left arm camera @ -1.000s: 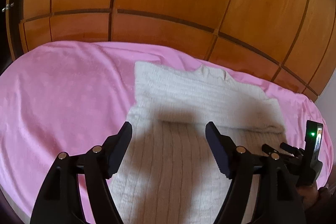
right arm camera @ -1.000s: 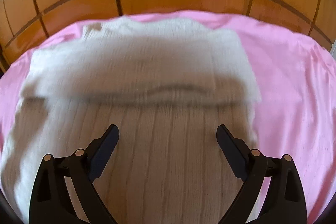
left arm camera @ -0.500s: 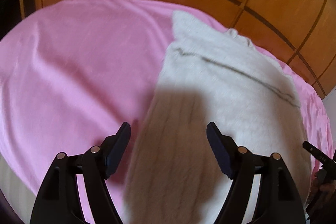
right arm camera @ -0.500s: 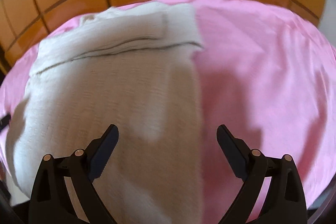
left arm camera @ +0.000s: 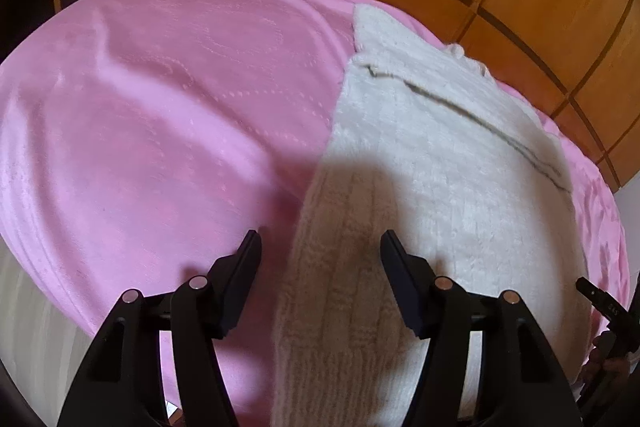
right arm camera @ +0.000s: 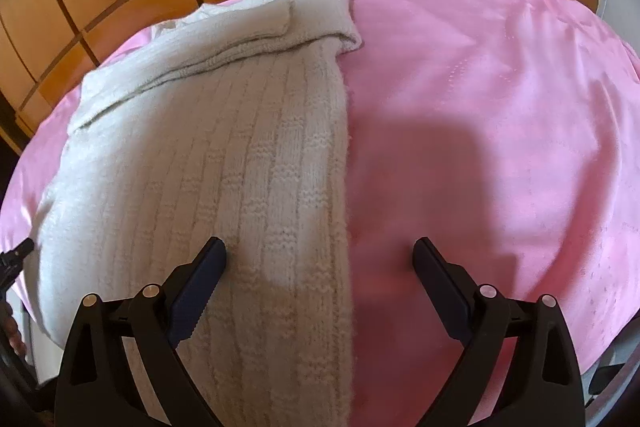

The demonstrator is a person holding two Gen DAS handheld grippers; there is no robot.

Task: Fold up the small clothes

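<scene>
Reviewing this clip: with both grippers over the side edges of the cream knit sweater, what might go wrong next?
1. The left gripper is closing astride the cream knit sweater's edge; it may pinch the pink blanket too.
2. The right gripper is open over the opposite edge; uneven grabs could skew the fold.
3. The folded sleeves on top might slide apart when lifted.

From my left wrist view, the near end of the cream sweater runs under the left tool and off the bottom edge, so I cannot see its hem. My right tool shows only as a dark sliver at the lower right edge, with part of a hand below it. In the right wrist view the sweater's near end is likewise cut off, its left edge drops out of sight over the bed, and the left tool is a mere fragment at the frame's left.
</scene>
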